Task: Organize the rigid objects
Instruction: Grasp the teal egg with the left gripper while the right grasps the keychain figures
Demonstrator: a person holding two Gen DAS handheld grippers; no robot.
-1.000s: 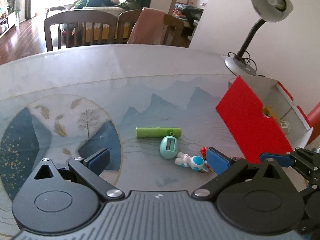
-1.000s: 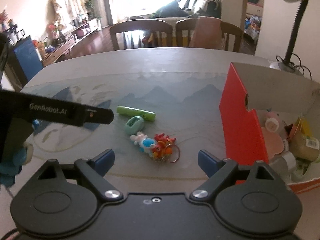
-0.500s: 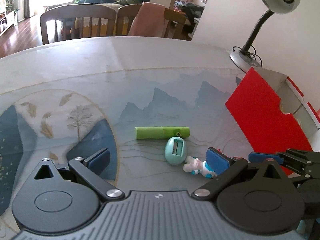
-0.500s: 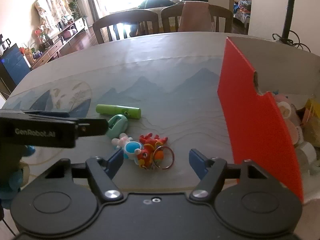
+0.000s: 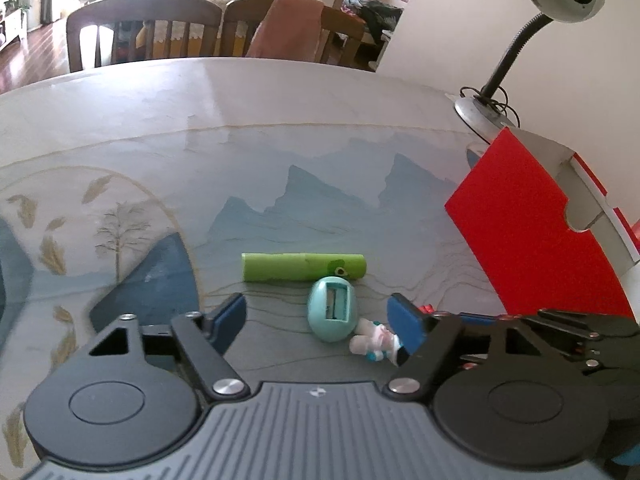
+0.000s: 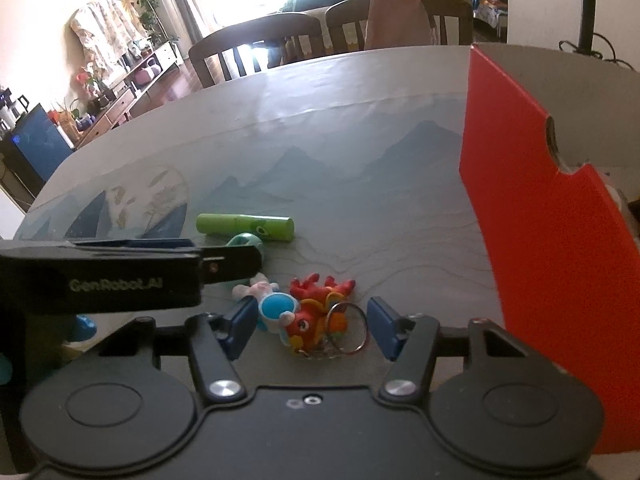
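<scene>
Beside the red box (image 6: 540,200), the red dragon keychain (image 6: 316,316) is framed, untouched, between the closing jaws of the right gripper (image 6: 312,326), while the teal egg-shaped toy (image 5: 332,312) is likewise bracketed by the closing left gripper (image 5: 320,318).
</scene>
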